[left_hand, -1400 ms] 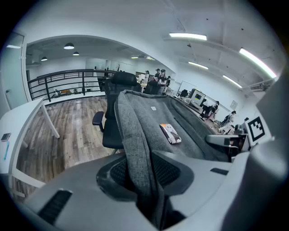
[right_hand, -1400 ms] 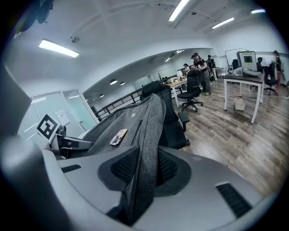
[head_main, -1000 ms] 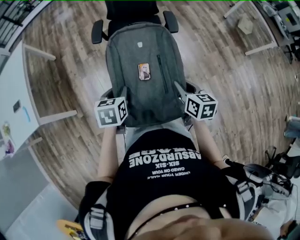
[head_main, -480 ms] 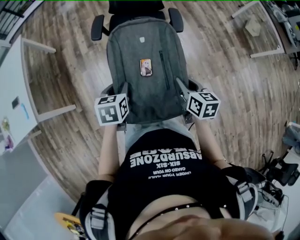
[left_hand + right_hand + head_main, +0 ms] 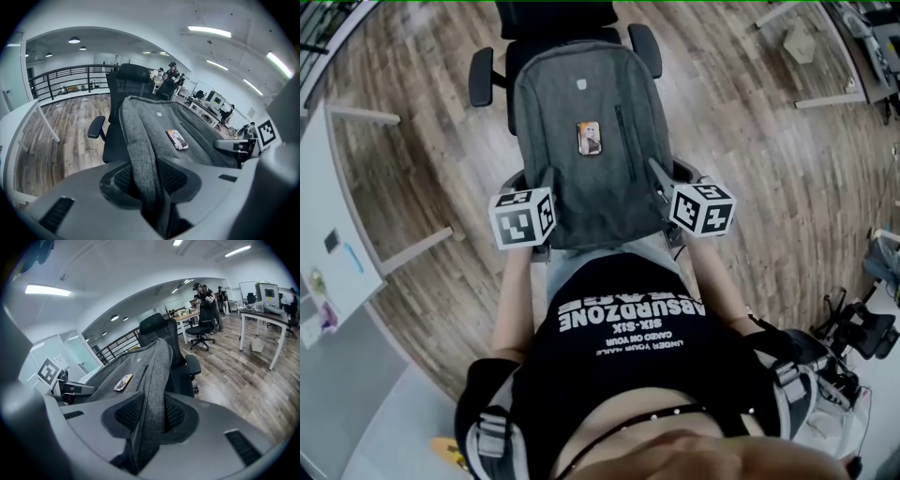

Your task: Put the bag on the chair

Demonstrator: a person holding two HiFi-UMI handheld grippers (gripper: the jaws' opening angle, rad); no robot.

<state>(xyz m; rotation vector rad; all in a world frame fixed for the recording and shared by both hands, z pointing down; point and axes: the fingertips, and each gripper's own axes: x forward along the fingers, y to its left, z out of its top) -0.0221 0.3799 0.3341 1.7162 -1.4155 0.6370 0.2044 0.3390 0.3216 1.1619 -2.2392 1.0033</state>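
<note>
A grey backpack (image 5: 586,159) with a small picture tag hangs face up between my two grippers, above the black office chair (image 5: 490,77). My left gripper (image 5: 546,183) is shut on the backpack's left edge (image 5: 140,168), the grey fabric pinched between its pads. My right gripper (image 5: 658,176) is shut on the right edge (image 5: 150,413) in the same way. The backpack's top end lies over the chair's seat and backrest (image 5: 132,77). Both armrests (image 5: 643,47) show beside the bag. The chair seat itself is hidden under the backpack.
A white table (image 5: 328,197) with small items stands at the left. White table legs (image 5: 825,94) are at the upper right over the wood floor. More desks, chairs and people (image 5: 206,310) stand in the distance. Black gear (image 5: 853,337) lies at the lower right.
Both grippers have carried the backpack forward toward the chair. More of the chair's armrests and backrest now lies under and around the bag's top end.
</note>
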